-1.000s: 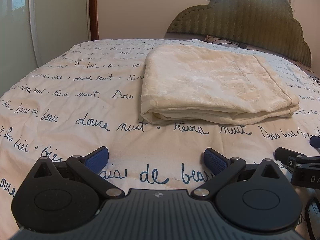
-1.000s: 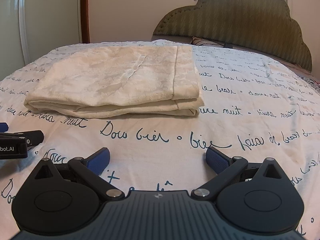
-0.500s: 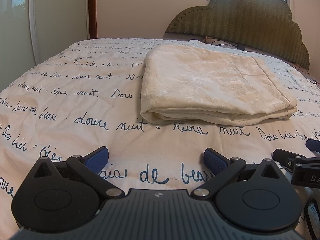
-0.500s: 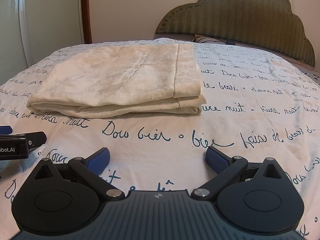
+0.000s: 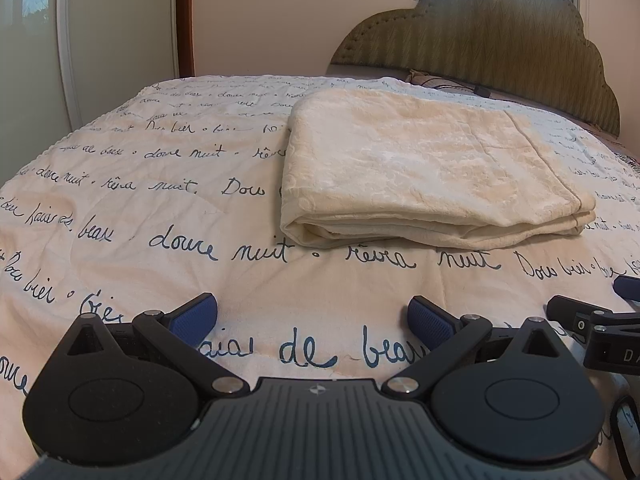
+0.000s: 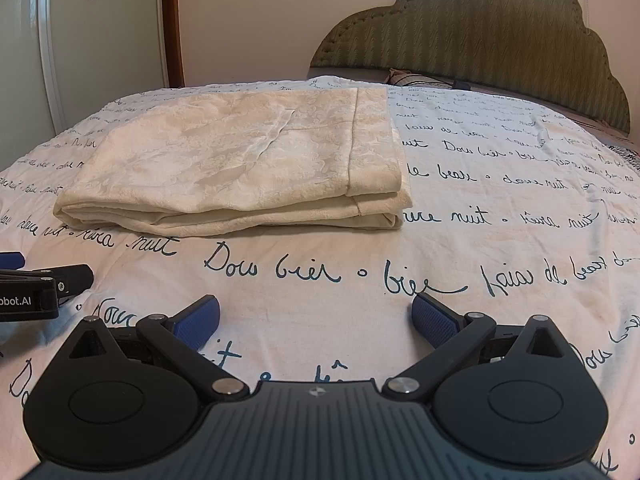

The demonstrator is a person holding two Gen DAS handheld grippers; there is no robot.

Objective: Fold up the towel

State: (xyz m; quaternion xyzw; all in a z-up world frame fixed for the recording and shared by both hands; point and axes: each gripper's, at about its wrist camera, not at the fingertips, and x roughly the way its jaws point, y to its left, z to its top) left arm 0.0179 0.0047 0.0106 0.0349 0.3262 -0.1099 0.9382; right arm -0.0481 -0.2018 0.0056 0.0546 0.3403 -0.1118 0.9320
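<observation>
My left gripper (image 5: 313, 314) sits at the bottom of its frame, jaws wide apart and empty, blue pads (image 5: 192, 317) hovering low over the bedspread (image 5: 160, 208). My right gripper (image 6: 316, 316) is in the same state: jaws spread apart, nothing between them.

The towel (image 5: 420, 168) lies folded into a flat, layered rectangle on the bed, cream-coloured, with stacked edges facing me. In the left wrist view it occupies centre to right of the frame, above the jaws and well apart from them. In the right wrist view the towel (image 6: 248, 164) occupies centre to left, with a raised crease running across its top layer.

The bedspread is white with dark handwritten script. A padded green headboard (image 5: 500, 48) fills the upper right of both frames. Each gripper appears at the lower edge of the other's view: the right one at lower right (image 5: 592, 324), the left one at lower left (image 6: 36, 284).
</observation>
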